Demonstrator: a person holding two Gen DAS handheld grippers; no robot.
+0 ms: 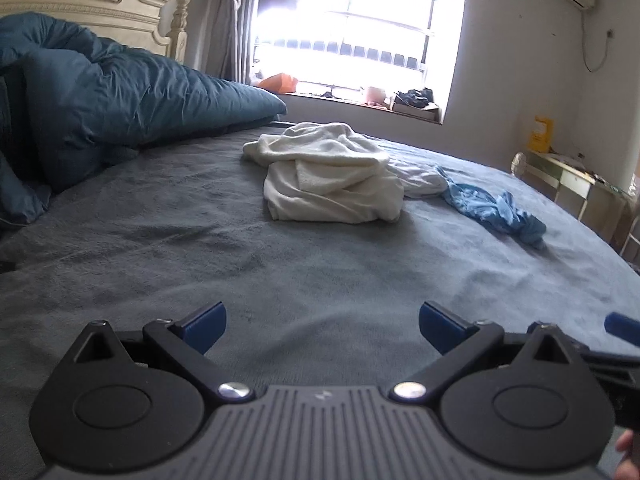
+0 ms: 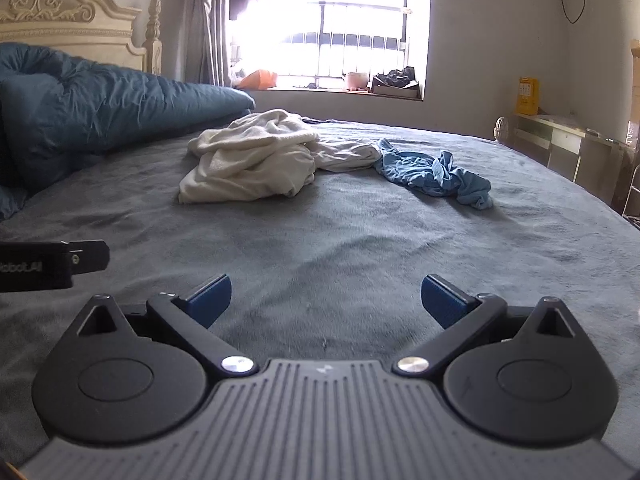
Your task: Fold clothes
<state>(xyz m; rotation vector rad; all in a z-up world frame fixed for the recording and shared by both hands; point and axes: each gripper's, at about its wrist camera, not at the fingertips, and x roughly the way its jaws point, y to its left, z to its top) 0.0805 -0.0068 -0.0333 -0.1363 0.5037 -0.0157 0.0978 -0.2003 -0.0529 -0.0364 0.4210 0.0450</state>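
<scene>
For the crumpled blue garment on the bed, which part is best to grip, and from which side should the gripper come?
Probably its near end: the bunched blue garment tapers to a raised knot of folds pointing toward the right gripper, which is open and nearest. Come from the front, low over the grey bedsheet; its far end touches the white clothes.

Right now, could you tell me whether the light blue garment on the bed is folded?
Not folded: the light blue garment lies crumpled and twisted.

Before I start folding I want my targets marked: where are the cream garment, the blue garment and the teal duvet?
cream garment [image 2: 248, 168]: right wrist view, middle of the crumpled heap.
blue garment [image 2: 436, 176]: right wrist view, centre of the bunched cloth.
teal duvet [image 1: 120, 92]: left wrist view, its upper folds.
</scene>
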